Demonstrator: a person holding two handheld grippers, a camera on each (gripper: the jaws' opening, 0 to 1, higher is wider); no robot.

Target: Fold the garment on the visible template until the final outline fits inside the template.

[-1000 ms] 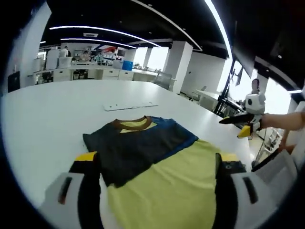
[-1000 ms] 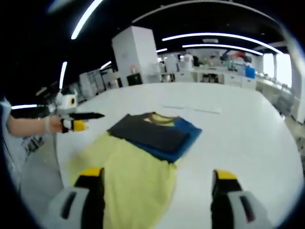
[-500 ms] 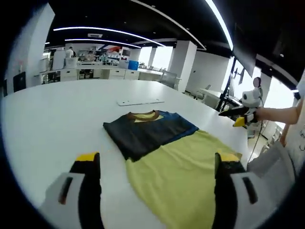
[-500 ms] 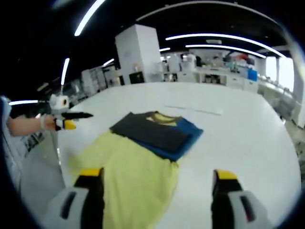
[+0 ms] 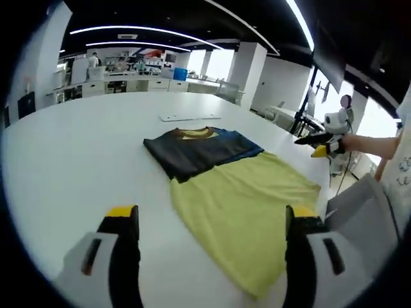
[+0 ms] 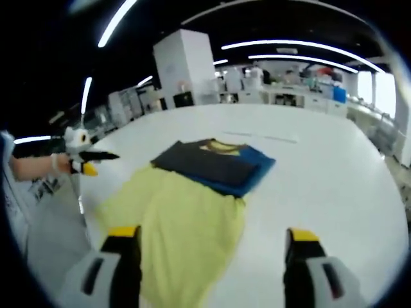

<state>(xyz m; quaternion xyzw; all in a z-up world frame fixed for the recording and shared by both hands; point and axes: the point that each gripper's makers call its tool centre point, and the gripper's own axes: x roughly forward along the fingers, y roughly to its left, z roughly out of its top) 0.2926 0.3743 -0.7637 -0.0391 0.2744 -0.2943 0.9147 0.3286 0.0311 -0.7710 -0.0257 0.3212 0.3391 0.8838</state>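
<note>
On the broad white table point(image 5: 70, 160) the garment point(image 5: 221, 186) lies spread, a T-shirt with its dark and blue upper part already doubled over near the collar and the long yellow body stretching toward the table's near edge. Both tongs hang above the table with jaws parted and nothing between them: the left gripper point(image 5: 209, 221) sits over the yellow hem, and the right gripper point(image 6: 209, 240) hovers above the yellow cloth from the other side. Each also shows in the other's view, held out at the side point(image 5: 321, 142) point(image 6: 87, 160).

The cloth looks thin, soft and light, so it will likely sag and drag if lifted at one point. The two corners of the yellow hem seem the best holds, pinched together and carried up toward the collar.

No template outline can be made out under or around the shirt. A flat pale strip point(image 5: 189, 117) lies beyond the collar; what it is cannot be told. The sleeves are tucked out of sight.
</note>
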